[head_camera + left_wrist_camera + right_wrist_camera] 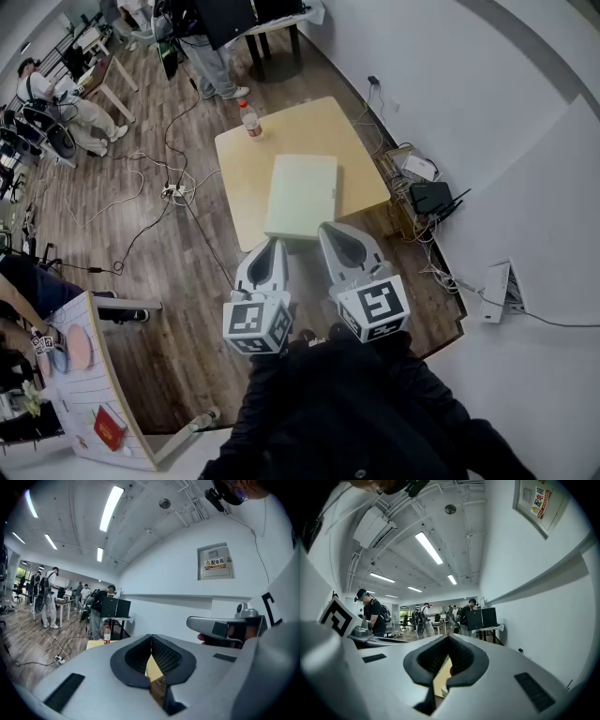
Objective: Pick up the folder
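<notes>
A pale cream folder lies flat on a light wooden table, reaching the table's near edge. Both grippers hover side by side just short of that edge, pointing towards the folder and not touching it. My left gripper has its jaws together with nothing between them, and its own view shows the same for the left gripper. My right gripper is also shut and empty, as the right gripper appears in its own view. Through each jaw gap only a sliver of table shows.
A plastic bottle stands at the table's far left corner. Cables and a power strip trail over the wooden floor on the left. A router and boxes sit by the white wall on the right. People stand at desks further back.
</notes>
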